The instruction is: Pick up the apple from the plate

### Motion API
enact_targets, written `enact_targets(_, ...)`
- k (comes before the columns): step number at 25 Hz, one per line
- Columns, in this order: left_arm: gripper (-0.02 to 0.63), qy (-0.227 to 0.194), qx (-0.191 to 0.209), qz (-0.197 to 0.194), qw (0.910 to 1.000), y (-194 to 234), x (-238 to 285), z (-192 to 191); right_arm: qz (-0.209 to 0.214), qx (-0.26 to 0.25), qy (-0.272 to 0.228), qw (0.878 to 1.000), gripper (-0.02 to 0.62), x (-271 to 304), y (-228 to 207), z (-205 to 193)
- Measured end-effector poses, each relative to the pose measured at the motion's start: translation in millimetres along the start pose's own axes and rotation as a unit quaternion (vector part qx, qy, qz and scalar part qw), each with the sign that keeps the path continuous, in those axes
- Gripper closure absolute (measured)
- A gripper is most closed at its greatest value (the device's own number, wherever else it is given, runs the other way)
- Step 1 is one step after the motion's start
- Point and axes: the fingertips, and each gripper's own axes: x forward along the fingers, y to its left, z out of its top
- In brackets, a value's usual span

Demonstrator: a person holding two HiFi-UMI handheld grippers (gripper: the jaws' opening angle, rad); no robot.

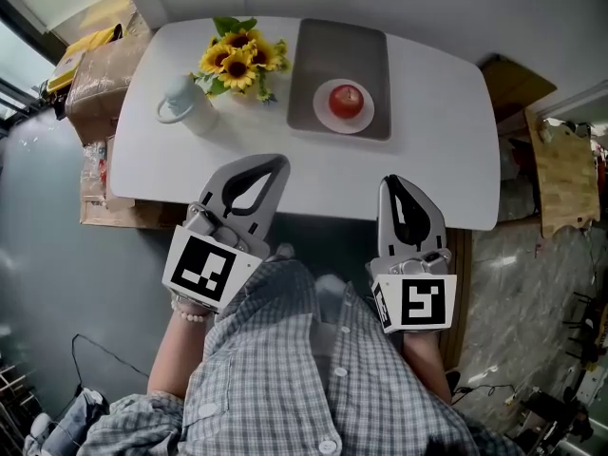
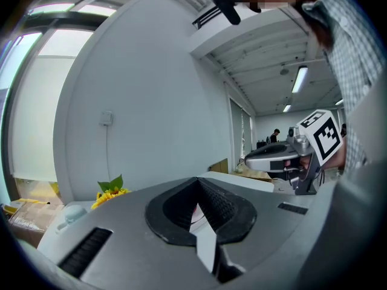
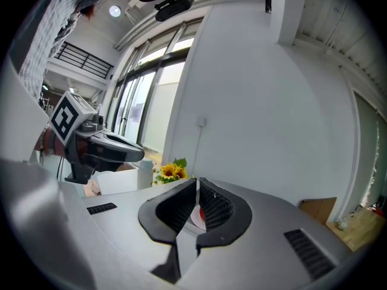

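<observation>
A red apple (image 1: 346, 99) sits on a small white plate (image 1: 326, 112), which rests on a grey tray (image 1: 323, 60) at the back middle of the white table (image 1: 437, 141). Both grippers hover over the table's near edge, well short of the plate. My left gripper (image 1: 277, 164) is shut and holds nothing. My right gripper (image 1: 390, 182) is also shut and empty. In the right gripper view, a sliver of the apple (image 3: 200, 213) and plate shows through the opening behind the closed tips (image 3: 197, 181). The left gripper's tips (image 2: 197, 180) meet too.
A bunch of sunflowers (image 1: 239, 62) and a white mug (image 1: 180, 100) stand on the table's left part. Cardboard boxes (image 1: 100, 74) lie on the floor to the left. A wooden board (image 1: 566, 174) stands at the right.
</observation>
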Motion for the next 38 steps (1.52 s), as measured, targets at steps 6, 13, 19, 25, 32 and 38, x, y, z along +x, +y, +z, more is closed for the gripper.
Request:
enact_targets(6, 0.597, 0.002, -0.006, -0.022, 0.9997, 11, 10, -6, -0.011, -0.002, 0.009, 1.0, 0.565, 13, 5, -2)
enact_targets(13, 0.597, 0.017, -0.01, -0.032, 0.9993, 16, 24, -15, -0.029, 0.001, 0.025, 0.999, 0.565, 14, 0, -6)
enact_targets(19, 0.597, 0.035, -0.021, -0.032, 0.9987, 19, 42, -24, -0.03, 0.004, 0.039, 0.999, 0.565, 23, -16, -16)
enact_targets(25, 0.597, 0.055, -0.033, -0.017, 0.9978, 28, 62, -33, 0.002, -0.007, 0.056, 0.998, 0.565, 50, -27, -25)
enact_targets(32, 0.597, 0.085, -0.053, 0.005, 0.995, 42, 87, -49, 0.021, 0.005, 0.084, 0.996, 0.565, 78, -43, -44)
enact_targets(38, 0.597, 0.116, -0.057, 0.008, 0.9916, 48, 115, -66, 0.045, 0.013, 0.108, 0.993, 0.565, 108, -58, -63)
